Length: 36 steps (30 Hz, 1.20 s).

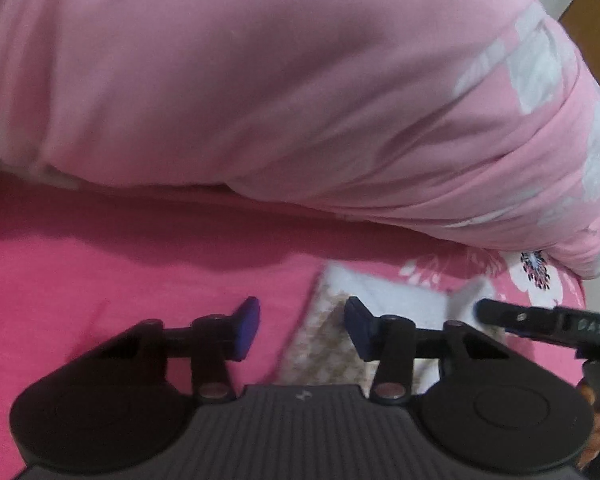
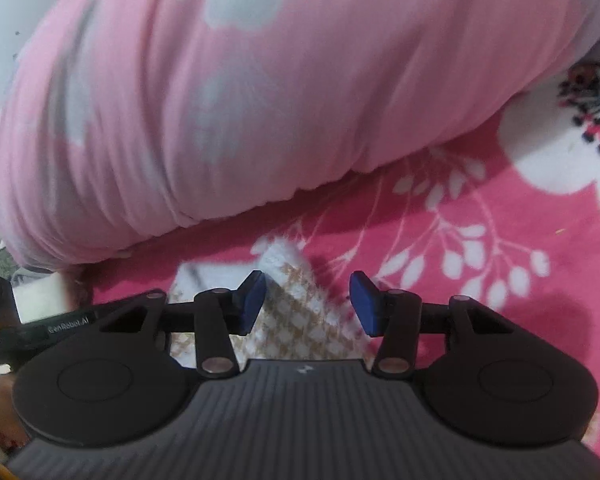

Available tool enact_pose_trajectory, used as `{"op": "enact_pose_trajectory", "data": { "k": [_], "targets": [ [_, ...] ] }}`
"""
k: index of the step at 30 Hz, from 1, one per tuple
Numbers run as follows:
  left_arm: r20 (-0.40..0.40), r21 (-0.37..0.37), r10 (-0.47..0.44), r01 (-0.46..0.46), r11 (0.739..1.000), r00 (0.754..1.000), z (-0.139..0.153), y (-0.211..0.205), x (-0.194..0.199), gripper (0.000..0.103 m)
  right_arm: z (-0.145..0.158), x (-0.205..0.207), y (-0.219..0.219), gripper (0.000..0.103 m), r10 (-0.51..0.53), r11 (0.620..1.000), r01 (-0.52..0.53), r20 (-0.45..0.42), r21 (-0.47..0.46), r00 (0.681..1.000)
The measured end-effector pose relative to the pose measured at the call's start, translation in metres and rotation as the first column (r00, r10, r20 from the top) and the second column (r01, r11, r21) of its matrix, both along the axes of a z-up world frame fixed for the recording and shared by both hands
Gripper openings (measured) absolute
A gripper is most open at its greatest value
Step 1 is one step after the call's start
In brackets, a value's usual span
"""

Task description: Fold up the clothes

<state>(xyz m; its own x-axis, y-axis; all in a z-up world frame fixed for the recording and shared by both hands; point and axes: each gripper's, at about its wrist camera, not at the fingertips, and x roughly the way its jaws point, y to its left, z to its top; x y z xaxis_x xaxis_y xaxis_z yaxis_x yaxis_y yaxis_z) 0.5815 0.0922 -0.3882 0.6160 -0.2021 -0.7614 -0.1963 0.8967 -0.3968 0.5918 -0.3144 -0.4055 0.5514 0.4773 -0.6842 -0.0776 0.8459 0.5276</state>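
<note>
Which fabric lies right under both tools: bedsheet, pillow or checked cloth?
The checked cloth, small, beige-and-white houndstooth, lies beneath both open tools; the pale pink pillow sits farther back.

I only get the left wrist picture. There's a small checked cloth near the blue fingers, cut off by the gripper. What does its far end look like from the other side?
Observer: In the right wrist view the checked cloth comes to a raised white corner, pointing toward the pink pillow.
Operator: Is the other gripper holding it?
Observer: No. The right gripper is open, the cloth lying between and beneath its blue fingers, not pinched.
Operator: What's on the bed further right? I just see one flower.
Observer: The bedsheet there shows white leafy sprigs and a second big white flower with a dark centre.
</note>
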Motion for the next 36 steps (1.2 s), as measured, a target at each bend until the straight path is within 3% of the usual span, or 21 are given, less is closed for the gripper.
{"op": "enact_pose_trajectory", "data": {
  "k": [1, 2, 4, 7, 10, 13, 17, 20, 22, 25, 26, 27, 29, 31, 32, 36],
  "targets": [
    [0.003, -0.007, 0.001, -0.001, 1.000, 1.000, -0.002, -0.003, 0.001, 0.024, -0.001, 0.001, 0.003, 0.029, 0.004, 1.000, -0.004, 0.001, 0.000, 1.000],
    [0.007, -0.007, 0.003, -0.003, 1.000, 1.000, -0.003, -0.007, 0.002, 0.017, -0.003, 0.001, 0.005, 0.028, 0.007, 1.000, -0.007, 0.002, 0.000, 1.000],
    [0.032, 0.029, 0.004, -0.005, 1.000, 0.999, -0.001, -0.016, -0.001, 0.011, -0.005, 0.002, 0.010, 0.021, 0.014, 1.000, -0.014, 0.004, 0.001, 1.000],
    [0.106, 0.064, -0.020, 0.014, 0.998, 0.994, 0.011, -0.023, -0.013, 0.009, 0.003, -0.004, 0.011, 0.016, 0.030, 1.000, -0.031, 0.038, 0.008, 0.999],
    [0.219, 0.107, -0.079, 0.057, 0.993, 0.972, 0.035, -0.028, -0.038, 0.009, 0.019, -0.013, 0.004, 0.015, 0.065, 0.997, -0.068, 0.091, 0.027, 0.994],
    [0.338, 0.246, -0.227, 0.147, 0.958, 0.913, 0.061, -0.040, -0.079, 0.008, 0.045, -0.038, -0.001, 0.014, 0.134, 0.990, -0.139, 0.178, 0.015, 0.975],
    [0.390, 0.419, -0.430, 0.259, 0.870, 0.814, 0.082, -0.056, -0.140, 0.008, 0.081, -0.095, 0.003, 0.014, 0.314, 0.944, -0.268, 0.278, -0.192, 0.908],
    [0.335, 0.550, -0.581, 0.347, 0.760, 0.741, 0.081, -0.078, -0.188, 0.008, 0.096, -0.150, 0.016, 0.014, 0.501, 0.824, -0.349, 0.288, -0.446, 0.816],
    [0.253, 0.593, -0.659, 0.425, 0.684, 0.708, 0.067, -0.089, -0.209, 0.009, 0.088, -0.186, 0.028, 0.013, 0.615, 0.700, -0.380, 0.240, -0.604, 0.751],
    [0.081, 0.660, -0.740, 0.520, 0.542, 0.668, 0.029, -0.107, -0.228, 0.011, 0.042, -0.217, 0.044, 0.013, 0.699, 0.521, -0.429, 0.081, -0.738, 0.711],
    [0.052, 0.663, -0.738, 0.530, 0.530, 0.673, 0.020, -0.110, -0.231, 0.011, 0.024, -0.220, 0.049, 0.013, 0.705, 0.464, -0.448, 0.013, -0.765, 0.709],
    [0.043, 0.637, -0.718, 0.535, 0.556, 0.695, 0.016, -0.108, -0.230, 0.011, 0.006, -0.223, 0.053, 0.013, 0.706, 0.404, -0.468, -0.057, -0.786, 0.706],
    [0.047, 0.520, -0.646, 0.533, 0.667, 0.762, 0.016, -0.099, -0.226, 0.020, -0.008, -0.230, 0.059, 0.015, 0.713, 0.345, -0.442, -0.075, -0.828, 0.697],
    [0.051, 0.443, -0.565, 0.488, 0.752, 0.824, 0.016, -0.085, -0.227, 0.021, -0.004, -0.232, 0.059, 0.017, 0.691, 0.365, -0.423, -0.063, -0.829, 0.721],
    [0.055, 0.403, -0.514, 0.452, 0.796, 0.856, 0.018, -0.076, -0.230, 0.021, 0.002, -0.233, 0.055, 0.018, 0.667, 0.403, -0.413, -0.047, -0.817, 0.744],
    [0.068, 0.218, -0.242, 0.222, 0.950, 0.968, 0.030, -0.033, -0.230, 0.026, 0.040, -0.226, 0.009, 0.022, 0.462, 0.659, -0.276, 0.086, -0.700, 0.883]
  ]
}}
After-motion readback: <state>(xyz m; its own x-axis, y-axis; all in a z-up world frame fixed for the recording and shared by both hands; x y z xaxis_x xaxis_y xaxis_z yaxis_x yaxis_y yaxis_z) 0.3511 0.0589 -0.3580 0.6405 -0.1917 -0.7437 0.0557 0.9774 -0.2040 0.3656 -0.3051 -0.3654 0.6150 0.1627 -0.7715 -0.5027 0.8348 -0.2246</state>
